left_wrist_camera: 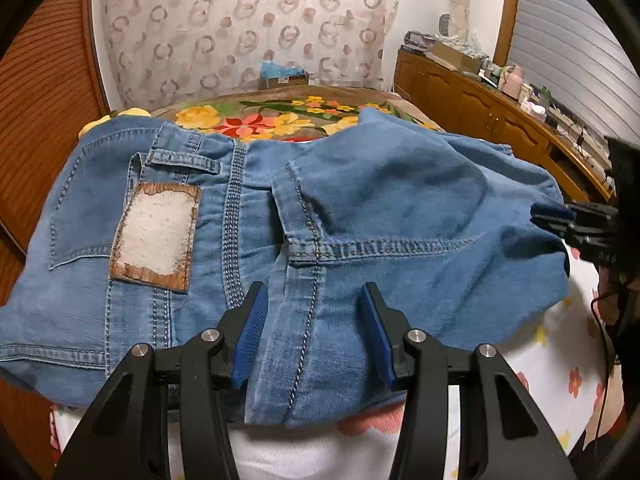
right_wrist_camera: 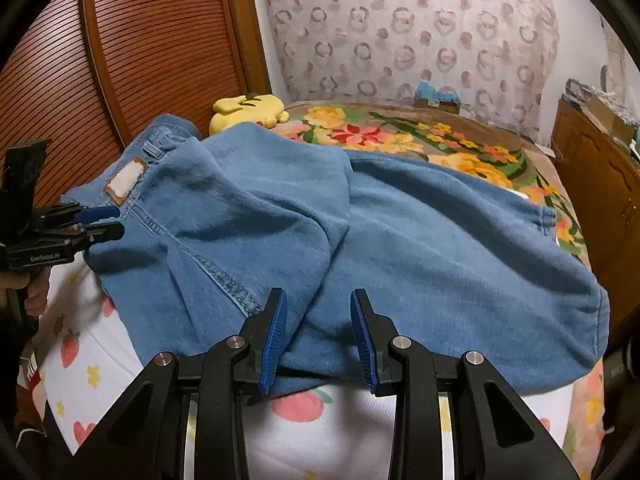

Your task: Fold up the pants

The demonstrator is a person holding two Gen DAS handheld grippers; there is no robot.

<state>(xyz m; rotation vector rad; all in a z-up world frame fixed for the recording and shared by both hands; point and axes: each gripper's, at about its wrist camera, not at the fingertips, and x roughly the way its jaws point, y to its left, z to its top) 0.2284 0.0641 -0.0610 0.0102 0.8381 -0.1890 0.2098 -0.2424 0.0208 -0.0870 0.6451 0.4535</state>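
- The left gripper point(left_wrist_camera: 312, 312) stands over the near edge of the bed, jaws parted, with denim lying between the blue pads; the pads are not pressing on the cloth.
- The right gripper point(right_wrist_camera: 319, 320) also stands near that edge with its jaws partly apart, a fold of cloth in the gap; neither pad is seen to pinch it.
- The jeans point(left_wrist_camera: 360, 216) are light blue, washed-looking denim, lying across the near part of the bed on a white sheet point(right_wrist_camera: 80, 360) printed with strawberries, hearts and small yellow flowers.
- The waist end lies toward the bed's left edge, by the wooden slatted door point(right_wrist_camera: 140, 40); the legs are folded back over the seat, and the cloth is rumpled in soft ridges.
- Pale contrast stitching runs along the seams, and a back pocket and a belt loop show at the waist.
- A brown-edged patch point(left_wrist_camera: 156, 232) sits at the waistband; its pale face is worn blank, with no writing to read.
- In the right wrist view, the left gripper's body carries white lettering that seems to read "GenRobot.AI".
- Farther up the bed lies a brown blanket point(right_wrist_camera: 400, 132) with yellow and red flowers.
- A yellow plush toy point(right_wrist_camera: 248, 110) sits at the far left corner.
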